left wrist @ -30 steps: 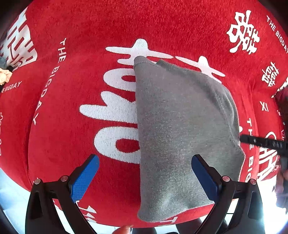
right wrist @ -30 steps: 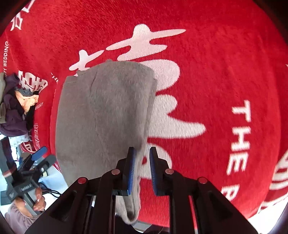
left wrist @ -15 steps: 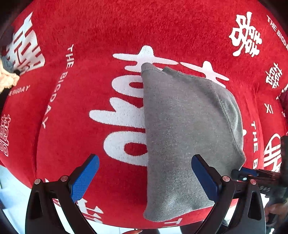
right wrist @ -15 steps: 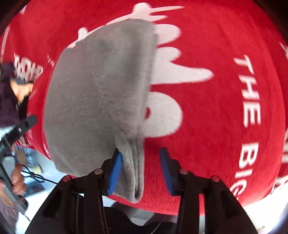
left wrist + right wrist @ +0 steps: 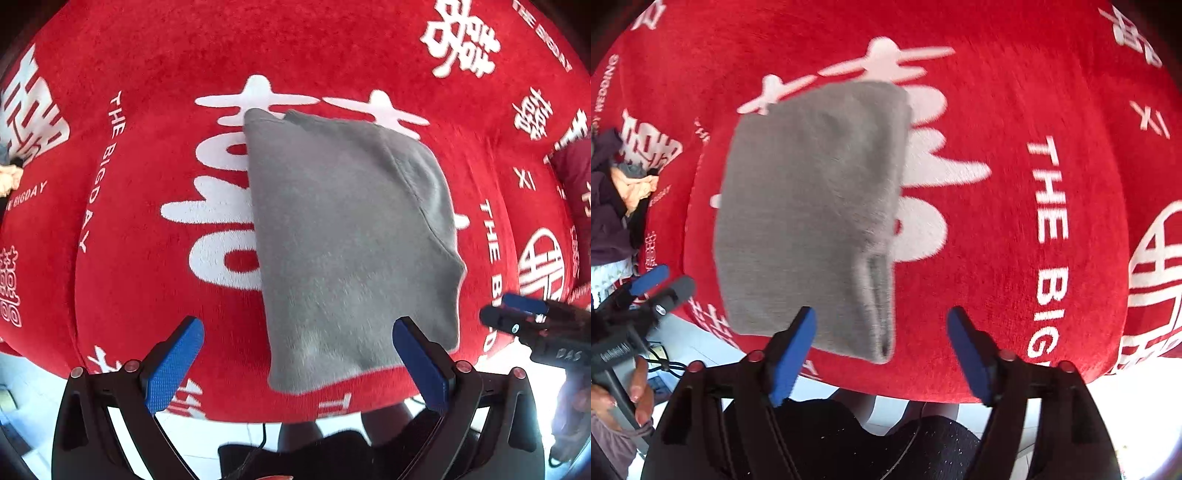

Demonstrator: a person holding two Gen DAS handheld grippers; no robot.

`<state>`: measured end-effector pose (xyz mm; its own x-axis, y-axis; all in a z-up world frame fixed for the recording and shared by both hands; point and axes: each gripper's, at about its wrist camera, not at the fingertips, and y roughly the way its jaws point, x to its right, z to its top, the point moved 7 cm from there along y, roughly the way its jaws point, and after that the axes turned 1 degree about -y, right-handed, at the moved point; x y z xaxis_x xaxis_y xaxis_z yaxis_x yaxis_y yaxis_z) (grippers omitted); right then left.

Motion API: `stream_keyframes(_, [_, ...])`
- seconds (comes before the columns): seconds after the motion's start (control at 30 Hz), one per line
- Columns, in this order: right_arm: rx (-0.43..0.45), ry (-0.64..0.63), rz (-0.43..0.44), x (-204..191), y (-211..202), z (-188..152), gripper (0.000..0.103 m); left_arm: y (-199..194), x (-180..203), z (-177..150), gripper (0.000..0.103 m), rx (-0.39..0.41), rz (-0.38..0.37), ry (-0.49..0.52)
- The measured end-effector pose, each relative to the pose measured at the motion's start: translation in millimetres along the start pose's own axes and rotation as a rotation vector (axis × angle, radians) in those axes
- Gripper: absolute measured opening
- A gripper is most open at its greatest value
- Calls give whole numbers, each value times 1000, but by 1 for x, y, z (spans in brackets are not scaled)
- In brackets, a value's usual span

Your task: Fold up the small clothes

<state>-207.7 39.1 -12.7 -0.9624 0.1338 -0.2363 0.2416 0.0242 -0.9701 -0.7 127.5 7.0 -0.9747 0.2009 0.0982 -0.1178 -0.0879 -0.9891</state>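
Right gripper jaws just opened off grey garment, left gripper jaws apart, cloth reads "THE BIGDAY"

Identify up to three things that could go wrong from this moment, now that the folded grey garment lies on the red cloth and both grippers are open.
1. The grey garment lies close to the red cloth's near edge; a nudge might slide it off.
2. The right gripper, whose jaws have just been opening, hangs over the layered corner and may snag it.
3. The left gripper straddles the near hem and could drag it.
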Motion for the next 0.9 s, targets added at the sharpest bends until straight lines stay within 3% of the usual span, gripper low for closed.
stream_keyframes(0.2, [56, -45, -42, -32, -27, 3, 89, -17, 5, -12, 103, -28, 25, 17])
stream_keyframes(0.27, [71, -45, -53, -38, -34, 3, 103, -22, 4, -15, 103, -31, 43, 17])
stream_keyframes(0.5, [79, 2, -57, -47, -57, -4, 103, -40, 0, -23, 103, -48, 73, -2])
stream_keyframes(0.9, [41, -28, -169, -61, -80, -11, 103, -69, -2, -25, 103, -42, 87, -16])
